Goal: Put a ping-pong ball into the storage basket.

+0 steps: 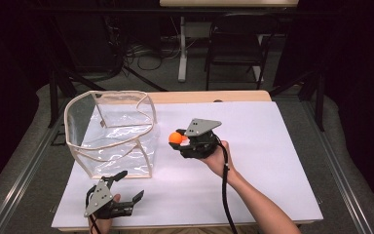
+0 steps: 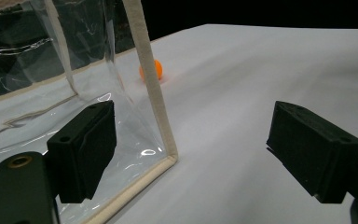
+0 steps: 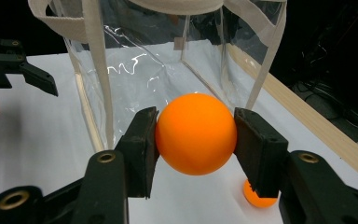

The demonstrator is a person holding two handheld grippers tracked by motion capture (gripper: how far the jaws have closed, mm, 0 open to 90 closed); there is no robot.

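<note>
The orange ball [image 3: 196, 133] sits pinched between your right gripper's [image 3: 196, 140] pads, lifted off the white table [image 1: 253, 146] just beside the clear bag [image 1: 112, 131]; being round and smooth, it could squirt out if your squeeze eases or you brush the bag's cloth-trimmed rim [image 3: 177, 4] on the way over. A second orange ball [image 3: 256, 196] lies on the table under your jaws, so dipping low may knock it away, while your left gripper [image 2: 191, 154], jaws spread and holding nothing, hovers near the bag's corner and could nudge it
</note>
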